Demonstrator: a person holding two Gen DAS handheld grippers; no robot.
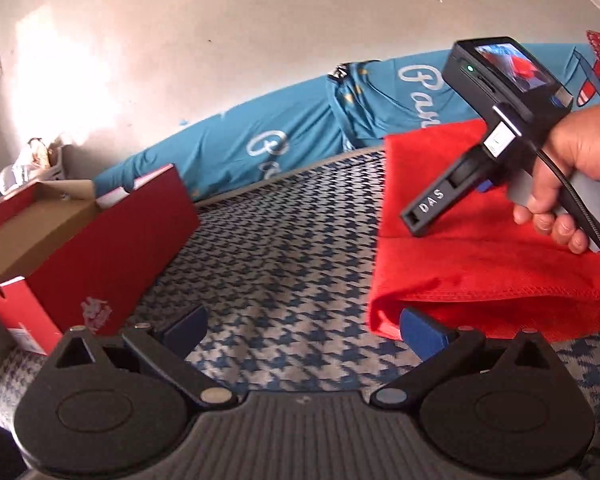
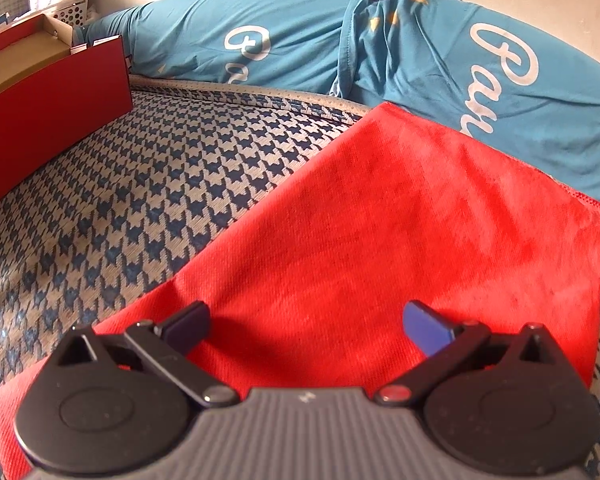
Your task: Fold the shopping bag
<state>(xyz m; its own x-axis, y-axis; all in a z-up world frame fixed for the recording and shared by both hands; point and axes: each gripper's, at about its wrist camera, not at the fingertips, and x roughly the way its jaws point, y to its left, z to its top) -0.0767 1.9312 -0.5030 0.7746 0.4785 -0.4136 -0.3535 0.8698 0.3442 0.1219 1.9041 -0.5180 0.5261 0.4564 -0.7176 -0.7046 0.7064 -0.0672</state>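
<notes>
While the red shopping bag (image 2: 400, 216) lies flat on our houndstooth bedcover (image 2: 148, 200), we judge its thin non-woven cloth light, soft and limp, best pinched at a corner or hem. Our left gripper (image 1: 304, 326) hangs wide apart beside its near edge, holding nothing. Our right gripper (image 2: 306, 324) hovers over it, equally wide, empty.

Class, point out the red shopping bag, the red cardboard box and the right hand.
shopping bag (image 2: 400, 216): right wrist view, flat middle of fabric.
cardboard box (image 1: 112, 240): left wrist view, long red side.
right hand (image 1: 580, 148): left wrist view, back of hand.
</notes>
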